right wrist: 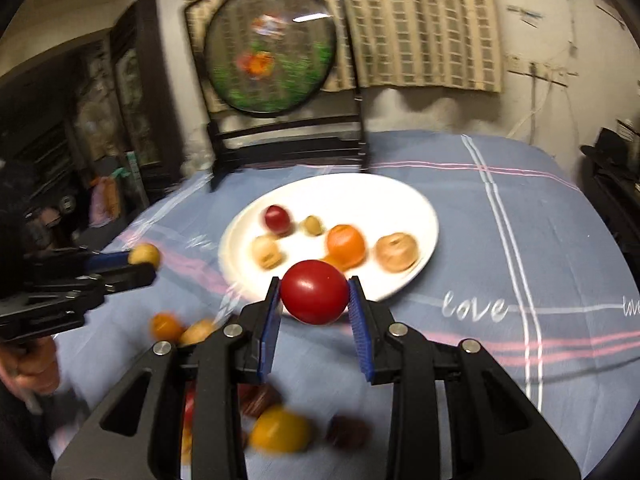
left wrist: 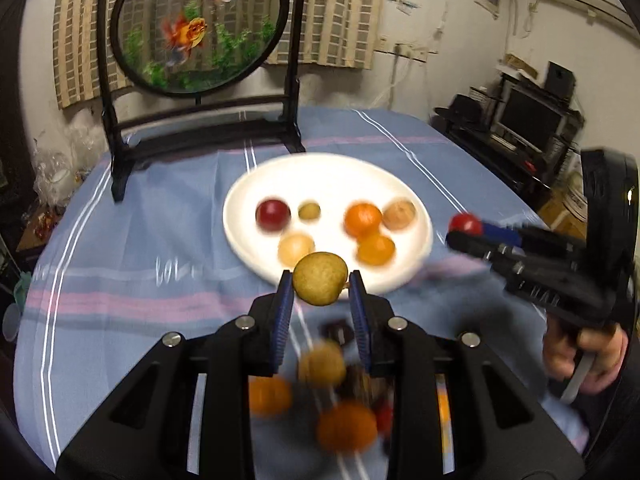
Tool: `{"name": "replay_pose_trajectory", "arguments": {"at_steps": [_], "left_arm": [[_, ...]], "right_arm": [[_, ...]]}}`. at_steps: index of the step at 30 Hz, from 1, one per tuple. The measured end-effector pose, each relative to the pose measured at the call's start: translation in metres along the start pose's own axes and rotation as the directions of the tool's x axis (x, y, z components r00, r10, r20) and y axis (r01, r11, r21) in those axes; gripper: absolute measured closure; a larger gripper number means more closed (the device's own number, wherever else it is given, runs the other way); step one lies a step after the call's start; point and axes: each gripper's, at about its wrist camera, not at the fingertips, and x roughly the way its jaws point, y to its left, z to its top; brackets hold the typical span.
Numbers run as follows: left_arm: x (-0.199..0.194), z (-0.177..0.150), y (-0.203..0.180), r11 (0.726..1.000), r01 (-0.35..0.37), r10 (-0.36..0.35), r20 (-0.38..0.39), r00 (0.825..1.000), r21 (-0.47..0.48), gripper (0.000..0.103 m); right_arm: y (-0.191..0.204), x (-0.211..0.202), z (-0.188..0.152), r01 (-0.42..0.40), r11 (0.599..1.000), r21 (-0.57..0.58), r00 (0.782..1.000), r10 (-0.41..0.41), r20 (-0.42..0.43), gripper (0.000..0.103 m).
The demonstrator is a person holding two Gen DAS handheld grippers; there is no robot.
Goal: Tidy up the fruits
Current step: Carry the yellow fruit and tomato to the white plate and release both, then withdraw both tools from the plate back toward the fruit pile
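My left gripper is shut on a yellow-green round fruit, held above the near rim of a white plate. My right gripper is shut on a red round fruit, held above the plate's near rim. The plate holds several fruits: a dark red one, a small green one, oranges and pale ones. The right gripper shows in the left wrist view, the left gripper in the right wrist view.
Loose fruits lie blurred on the blue striped tablecloth under the grippers: oranges, a yellow one, dark ones. A round goldfish screen on a black stand stands behind the plate.
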Motion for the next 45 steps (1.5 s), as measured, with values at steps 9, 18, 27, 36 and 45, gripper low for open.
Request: {"name": "replay_pose_trajectory", "arguments": {"at_steps": [9, 18, 27, 36, 45], "left_arm": [[0.095, 0.046, -0.022, 0.995, -0.071, 0.079, -0.110, 0.991, 0.073, 0.075], [0.122, 0.046, -0.027, 0.987, -0.119, 0.133, -0.137, 0.982, 0.104, 0.051], [0.045, 0.026, -0.006, 0.982, -0.184, 0.185, -0.009, 0.983, 0.034, 0.010], [-0.025, -0.059, 0.037, 0.974, -0.076, 0.076, -0.007, 0.997, -0.212, 0.006], [-0.027, -0.098, 0.048, 0.966, -0.107, 0.094, -0.065, 0.993, -0.234, 0.006]], "right_arm": [[-0.032, 0.053, 0.013, 0.034, 0.999, 0.024, 0.997, -0.032, -0.072, 0.070], [-0.030, 0.071, 0.014, 0.013, 1.000, -0.009, 0.993, -0.014, -0.119, 0.068], [-0.021, 0.024, 0.013, 0.015, 0.999, -0.036, 0.999, -0.016, -0.033, 0.048], [-0.007, -0.017, -0.039, -0.035, 0.994, -0.100, 0.996, 0.027, -0.083, 0.048], [-0.004, -0.039, -0.074, 0.004, 0.993, -0.121, 0.992, -0.019, -0.123, 0.048]]}}
